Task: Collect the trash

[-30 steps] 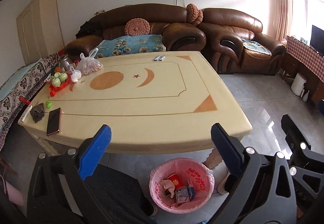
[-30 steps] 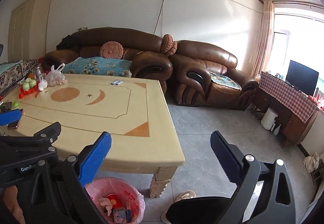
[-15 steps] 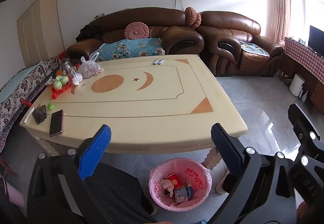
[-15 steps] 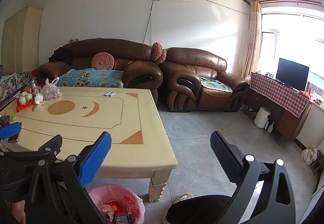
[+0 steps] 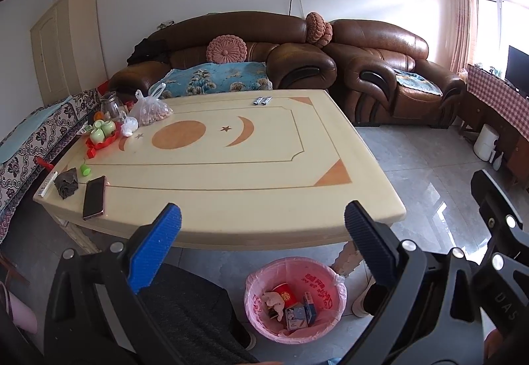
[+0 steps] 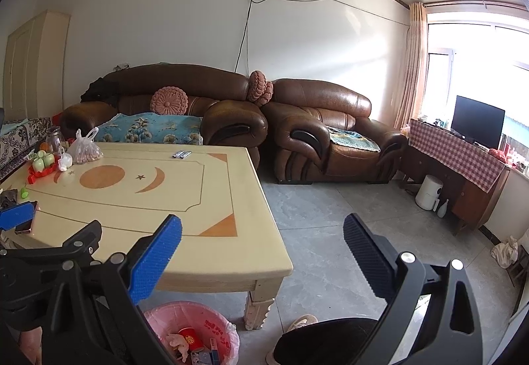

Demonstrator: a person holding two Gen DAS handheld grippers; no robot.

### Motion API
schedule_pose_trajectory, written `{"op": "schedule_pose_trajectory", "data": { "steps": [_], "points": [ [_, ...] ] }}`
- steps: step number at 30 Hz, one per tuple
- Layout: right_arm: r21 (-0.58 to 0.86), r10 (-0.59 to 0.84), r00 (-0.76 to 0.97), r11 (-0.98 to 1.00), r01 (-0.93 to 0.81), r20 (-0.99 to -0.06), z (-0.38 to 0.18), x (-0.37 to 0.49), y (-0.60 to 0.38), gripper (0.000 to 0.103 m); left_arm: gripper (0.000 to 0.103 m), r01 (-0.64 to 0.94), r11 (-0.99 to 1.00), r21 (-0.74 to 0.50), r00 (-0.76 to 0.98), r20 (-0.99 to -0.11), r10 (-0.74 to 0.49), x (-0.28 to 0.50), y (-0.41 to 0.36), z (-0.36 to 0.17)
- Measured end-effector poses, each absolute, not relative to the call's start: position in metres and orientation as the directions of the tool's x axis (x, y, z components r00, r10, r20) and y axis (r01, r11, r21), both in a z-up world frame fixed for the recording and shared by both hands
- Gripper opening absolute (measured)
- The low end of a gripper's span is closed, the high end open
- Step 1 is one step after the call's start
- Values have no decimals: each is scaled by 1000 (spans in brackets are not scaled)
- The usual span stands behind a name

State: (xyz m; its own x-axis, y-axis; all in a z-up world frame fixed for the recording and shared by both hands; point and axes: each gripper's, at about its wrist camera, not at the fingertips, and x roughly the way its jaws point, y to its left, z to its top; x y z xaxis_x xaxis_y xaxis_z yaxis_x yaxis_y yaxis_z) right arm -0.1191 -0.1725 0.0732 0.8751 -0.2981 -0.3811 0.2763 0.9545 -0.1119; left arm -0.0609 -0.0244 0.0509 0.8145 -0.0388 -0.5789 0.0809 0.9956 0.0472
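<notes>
1. A phone [image 5: 94, 197] and a dark crumpled wad [image 5: 67, 183] lie at the table's [image 5: 264, 200] left end.
2. The left gripper [image 5: 263, 224] hangs over the near edge, jaws spread wide, holding nothing.
3. The pink-lined bin [image 5: 295, 295] stands on the floor below, with a red cup and cartons inside.
4. The right gripper [image 6: 263, 234] is likewise agape and empty.

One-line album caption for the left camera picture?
Open left gripper hovers above a pink-lined trash bin beside the yellow table.

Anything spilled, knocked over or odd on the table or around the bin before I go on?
Nothing stands out. The pink-lined bin stands upright with trash inside, nothing spilled around it. Table clutter stays at its far-left end. Both claws are open, empty.
</notes>
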Motion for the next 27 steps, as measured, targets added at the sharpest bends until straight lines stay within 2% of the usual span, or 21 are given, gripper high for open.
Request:
{"op": "schedule_pose_trajectory", "data": {
  "steps": [27],
  "points": [
    [-111, -293, 869, 956, 271, -400, 62, -110, -169, 96, 97, 62, 997, 46, 803, -596, -22, -55, -21, 44]
  ]
}}
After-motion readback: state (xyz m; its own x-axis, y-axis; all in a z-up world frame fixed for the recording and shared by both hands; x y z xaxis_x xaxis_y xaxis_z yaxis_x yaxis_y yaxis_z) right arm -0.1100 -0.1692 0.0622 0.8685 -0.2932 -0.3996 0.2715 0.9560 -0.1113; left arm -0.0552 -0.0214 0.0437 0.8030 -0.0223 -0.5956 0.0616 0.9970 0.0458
